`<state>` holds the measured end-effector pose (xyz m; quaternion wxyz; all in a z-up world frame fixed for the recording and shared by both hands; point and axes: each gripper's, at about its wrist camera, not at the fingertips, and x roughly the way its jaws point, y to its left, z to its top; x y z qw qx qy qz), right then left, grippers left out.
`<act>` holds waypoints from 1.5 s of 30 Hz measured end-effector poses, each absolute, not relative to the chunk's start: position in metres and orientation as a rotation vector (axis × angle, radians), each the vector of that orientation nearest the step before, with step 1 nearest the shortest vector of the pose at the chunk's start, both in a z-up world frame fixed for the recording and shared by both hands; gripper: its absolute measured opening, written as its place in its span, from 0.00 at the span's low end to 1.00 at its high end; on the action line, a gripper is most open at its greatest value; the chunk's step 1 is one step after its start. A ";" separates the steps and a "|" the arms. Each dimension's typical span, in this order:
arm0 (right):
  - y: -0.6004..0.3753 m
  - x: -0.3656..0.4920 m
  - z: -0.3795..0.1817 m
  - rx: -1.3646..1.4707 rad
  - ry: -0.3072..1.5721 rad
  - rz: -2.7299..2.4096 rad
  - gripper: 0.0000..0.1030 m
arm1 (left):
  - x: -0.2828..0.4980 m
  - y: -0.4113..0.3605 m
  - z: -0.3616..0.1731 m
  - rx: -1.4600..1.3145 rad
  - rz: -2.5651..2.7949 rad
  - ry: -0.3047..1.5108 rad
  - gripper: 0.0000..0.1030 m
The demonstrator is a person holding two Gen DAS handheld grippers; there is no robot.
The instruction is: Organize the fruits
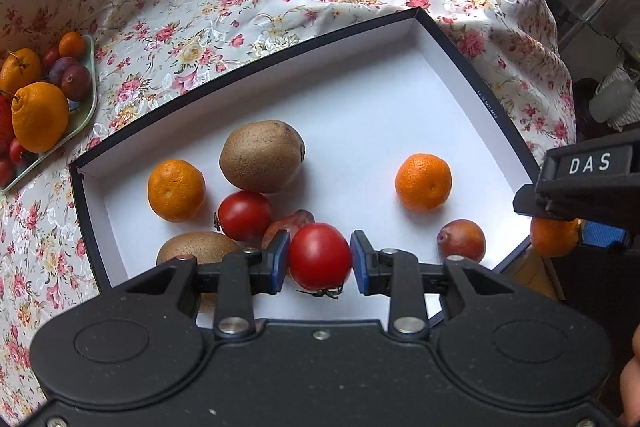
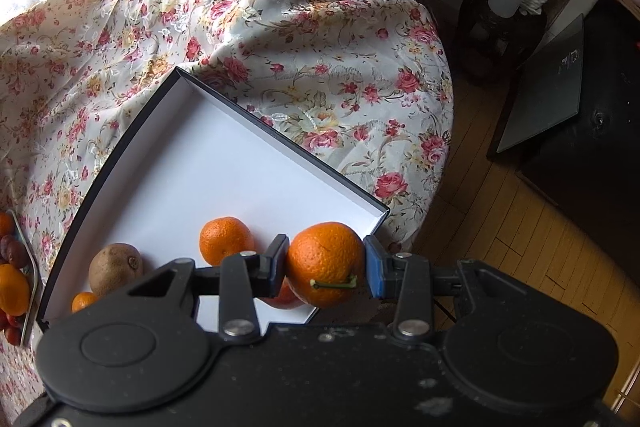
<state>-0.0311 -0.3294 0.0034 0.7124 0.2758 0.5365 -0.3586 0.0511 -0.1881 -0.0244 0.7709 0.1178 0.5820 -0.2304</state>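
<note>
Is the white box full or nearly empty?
Partly filled: the box holds kiwis, tomatoes and mandarins at one end; the rest is bare.

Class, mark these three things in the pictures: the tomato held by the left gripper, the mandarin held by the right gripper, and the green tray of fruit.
tomato (image 1: 320, 255), left wrist view, middle of its red skin.
mandarin (image 2: 325, 263), right wrist view, centre of its peel.
green tray (image 1: 93, 95), left wrist view, its right rim.

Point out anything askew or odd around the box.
The box lies crooked on a rumpled tablecloth, one corner jutting over the table edge above the floor. Nothing looks spilled or damaged.
</note>
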 end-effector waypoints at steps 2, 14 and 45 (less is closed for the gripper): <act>-0.328 -0.030 0.005 0.604 1.186 -0.791 0.40 | 0.049 -0.190 -0.027 0.273 -0.494 1.270 0.41; -0.328 -0.033 0.012 0.661 1.131 -0.768 0.41 | 0.049 -0.190 -0.026 0.271 -0.492 1.281 0.43; -0.292 -0.021 0.019 0.553 1.197 -0.697 0.41 | 0.053 -0.150 0.004 0.206 -0.394 1.235 0.44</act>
